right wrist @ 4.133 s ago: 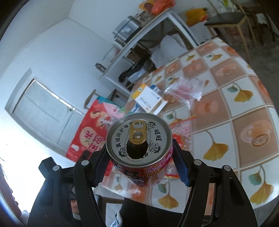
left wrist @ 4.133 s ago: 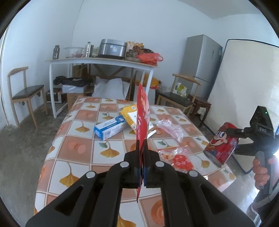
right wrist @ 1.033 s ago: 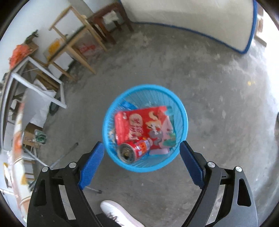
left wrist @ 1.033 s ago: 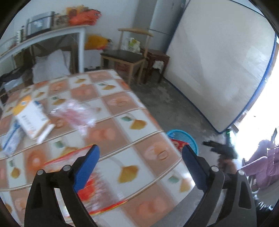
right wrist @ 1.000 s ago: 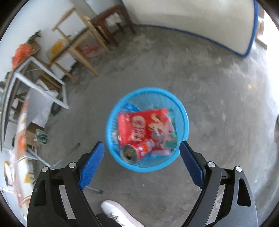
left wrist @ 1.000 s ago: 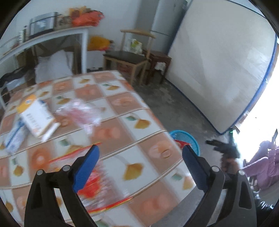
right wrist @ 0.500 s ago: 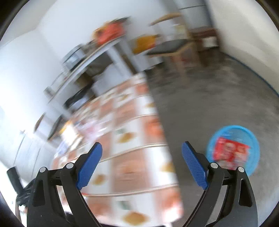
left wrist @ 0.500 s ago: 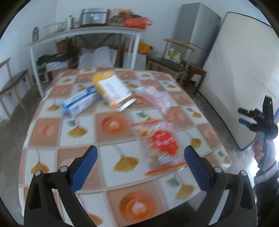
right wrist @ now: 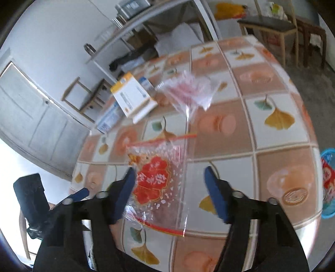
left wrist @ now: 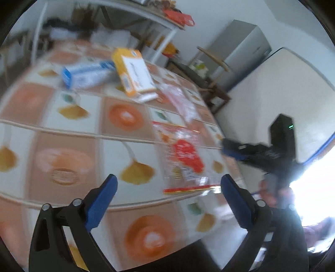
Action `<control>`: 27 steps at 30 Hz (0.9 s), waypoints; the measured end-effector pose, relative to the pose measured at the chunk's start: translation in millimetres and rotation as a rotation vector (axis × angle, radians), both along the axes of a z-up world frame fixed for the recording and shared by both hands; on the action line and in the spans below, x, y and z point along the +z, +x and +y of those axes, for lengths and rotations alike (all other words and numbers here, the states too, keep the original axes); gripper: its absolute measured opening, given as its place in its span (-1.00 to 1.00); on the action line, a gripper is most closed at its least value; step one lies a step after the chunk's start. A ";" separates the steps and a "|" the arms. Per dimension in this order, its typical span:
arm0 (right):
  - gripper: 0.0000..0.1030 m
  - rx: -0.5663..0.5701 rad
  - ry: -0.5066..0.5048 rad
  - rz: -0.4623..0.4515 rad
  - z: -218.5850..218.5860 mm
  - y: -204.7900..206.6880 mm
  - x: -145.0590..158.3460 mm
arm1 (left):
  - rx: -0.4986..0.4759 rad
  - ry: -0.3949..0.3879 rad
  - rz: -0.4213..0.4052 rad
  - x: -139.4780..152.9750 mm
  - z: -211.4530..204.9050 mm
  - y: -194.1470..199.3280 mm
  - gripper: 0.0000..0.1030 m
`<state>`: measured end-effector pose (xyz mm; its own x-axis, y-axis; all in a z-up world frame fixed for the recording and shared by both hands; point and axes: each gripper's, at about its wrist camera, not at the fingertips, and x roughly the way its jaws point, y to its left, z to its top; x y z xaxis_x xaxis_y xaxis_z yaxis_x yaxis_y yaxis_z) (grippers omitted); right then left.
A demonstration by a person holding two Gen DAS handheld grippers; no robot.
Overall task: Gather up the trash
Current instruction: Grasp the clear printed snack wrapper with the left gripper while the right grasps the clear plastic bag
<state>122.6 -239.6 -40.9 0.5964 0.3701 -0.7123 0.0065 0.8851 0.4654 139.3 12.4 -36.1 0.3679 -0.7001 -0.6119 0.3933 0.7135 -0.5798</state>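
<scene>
A clear plastic bag with a red print [left wrist: 184,154] [right wrist: 155,182] lies flat near the table's edge. My left gripper [left wrist: 167,200] is open and empty, low over the table in front of the bag. My right gripper [right wrist: 169,192] is open and empty, its jaws just over the bag's near end; it also shows in the left wrist view [left wrist: 247,150]. A crumpled clear wrapper with pink print [right wrist: 190,90] [left wrist: 180,100] lies further in. The blue trash basket [right wrist: 327,184] stands on the floor at the far right, with a red wrapper inside.
A yellow-and-white box [left wrist: 134,73] [right wrist: 132,98] and a blue-and-white box [left wrist: 88,73] [right wrist: 108,119] lie on the tiled tablecloth [left wrist: 62,150]. A white shelf table [right wrist: 146,16], wooden chairs [right wrist: 270,27] and a fridge [left wrist: 240,54] stand beyond.
Both grippers dropped their trash into the basket and are now empty. They swung back to the table; the right gripper has come down over the red-print bag.
</scene>
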 end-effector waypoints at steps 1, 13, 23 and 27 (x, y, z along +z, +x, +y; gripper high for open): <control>-0.10 0.002 0.000 0.014 0.9 -1.6 -4.7 | -0.016 -0.025 0.024 -3.3 -4.4 3.6 0.64; -0.95 0.068 -0.025 0.085 27.4 4.0 -24.9 | -0.070 -0.146 0.213 -39.3 -31.4 32.8 -0.10; -1.00 0.115 0.082 0.094 26.9 8.9 -39.8 | -0.065 -0.252 0.270 -42.2 -35.7 46.3 -0.11; -1.00 0.136 0.157 0.086 23.6 11.3 -45.6 | -0.052 -0.201 0.279 -43.2 -43.6 50.2 -0.39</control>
